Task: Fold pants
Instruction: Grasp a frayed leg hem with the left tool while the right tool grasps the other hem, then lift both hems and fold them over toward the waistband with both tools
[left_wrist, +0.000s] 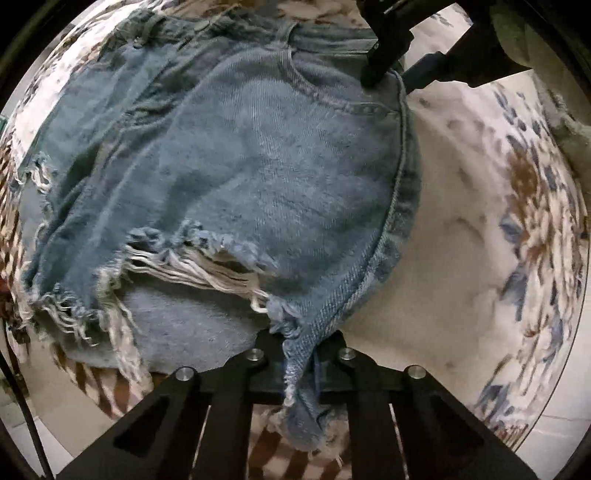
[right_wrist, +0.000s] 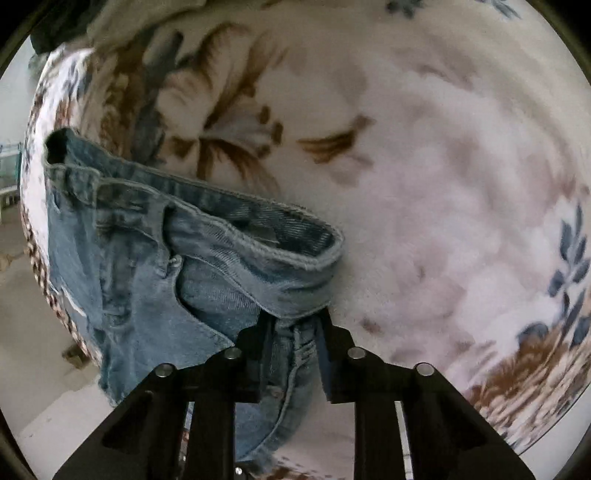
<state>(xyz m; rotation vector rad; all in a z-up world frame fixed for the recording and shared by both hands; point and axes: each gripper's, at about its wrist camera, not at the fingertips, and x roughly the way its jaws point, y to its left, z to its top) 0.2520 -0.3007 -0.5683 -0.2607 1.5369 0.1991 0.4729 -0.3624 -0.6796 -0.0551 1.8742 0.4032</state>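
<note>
while our left gripper (left_wrist: 301, 354) pinches the frayed hem and our right gripper (right_wrist: 293, 339) clamps the waistband of the denim shorts (left_wrist: 229, 166), we judge the side fold underway, next carrying both held corners leftward together over the floral blanket (right_wrist: 424, 166).

1. The shorts (left_wrist: 236, 155), of blue denim with a frayed hem, lie spread on the blanket (left_wrist: 480, 229), which has a flower pattern.
2. The left gripper (left_wrist: 301, 350) is closed on the hem corner of the shorts, at their side seam; the cloth hangs down between the fingers.
3. The right gripper (left_wrist: 373, 74) touches the shorts at the far end of the same seam, near the waistband. Its grip cannot be judged.
</note>
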